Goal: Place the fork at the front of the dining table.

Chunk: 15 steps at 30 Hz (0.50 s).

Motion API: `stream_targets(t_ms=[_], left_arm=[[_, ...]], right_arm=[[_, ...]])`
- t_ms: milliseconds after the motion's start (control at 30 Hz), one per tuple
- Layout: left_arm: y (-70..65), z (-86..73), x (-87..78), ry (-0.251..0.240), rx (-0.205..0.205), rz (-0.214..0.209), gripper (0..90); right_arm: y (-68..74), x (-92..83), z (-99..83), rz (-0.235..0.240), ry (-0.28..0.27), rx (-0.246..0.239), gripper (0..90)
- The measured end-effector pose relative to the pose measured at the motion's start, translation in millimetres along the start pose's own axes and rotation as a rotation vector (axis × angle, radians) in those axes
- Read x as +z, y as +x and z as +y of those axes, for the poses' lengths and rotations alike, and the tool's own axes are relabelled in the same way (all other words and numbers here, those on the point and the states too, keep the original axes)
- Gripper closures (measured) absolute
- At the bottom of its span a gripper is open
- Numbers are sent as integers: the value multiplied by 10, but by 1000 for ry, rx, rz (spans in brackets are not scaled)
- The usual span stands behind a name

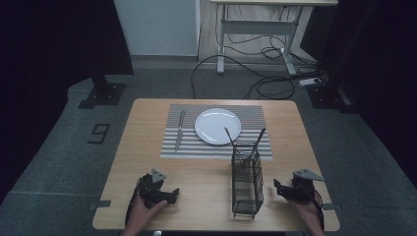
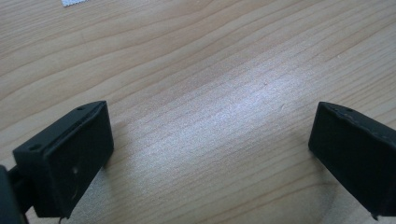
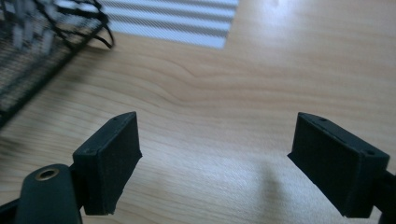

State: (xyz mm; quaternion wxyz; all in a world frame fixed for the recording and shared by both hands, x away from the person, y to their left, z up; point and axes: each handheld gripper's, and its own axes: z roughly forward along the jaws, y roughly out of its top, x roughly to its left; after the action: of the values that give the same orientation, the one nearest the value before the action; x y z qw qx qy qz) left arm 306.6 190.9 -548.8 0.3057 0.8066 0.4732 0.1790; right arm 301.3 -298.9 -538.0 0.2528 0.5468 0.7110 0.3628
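Both tools parked near my edge of the counter, jaws wide, nothing held.

L tool (image 1: 172, 192) sits on the counter (image 1: 147, 147) at near left, jaws spread, only bare wood btwn them. R tool (image 1: 278, 189) at near right, jaws also wide apart, empty, w/ wood btwn. Rack (image 1: 247, 184), black wire, stands upright btwn my two tools, just beside the R one & to its left; L tool well apart from it. Two utensils stick up from the rack's far end. Beyond it a striped mat (image 1: 172, 150) w/ a plate (image 1: 218, 126) on it, a fork (image 1: 182, 119) & knife (image 1: 178, 139) left of the plate.
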Motion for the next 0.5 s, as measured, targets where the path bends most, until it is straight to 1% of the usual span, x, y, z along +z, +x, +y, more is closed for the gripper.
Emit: stream_targets(t_ms=[200,233,267,300,500], left_arm=[[0,0,0,0,0,0,0],[0,0,0,0,0,0,0],[0,0,0,0,0,0,0],[0,0,0,0,0,0,0],[0,0,0,0,0,0,0]], right_arm=[[49,-119,103,32,-48,-3,176],[49,-119,103,32,-48,-3,176],[71,-162,145,43,-62,-11,182],[71,-162,145,43,-62,-11,182],[115,-285,264,64,-107,-9,198]])
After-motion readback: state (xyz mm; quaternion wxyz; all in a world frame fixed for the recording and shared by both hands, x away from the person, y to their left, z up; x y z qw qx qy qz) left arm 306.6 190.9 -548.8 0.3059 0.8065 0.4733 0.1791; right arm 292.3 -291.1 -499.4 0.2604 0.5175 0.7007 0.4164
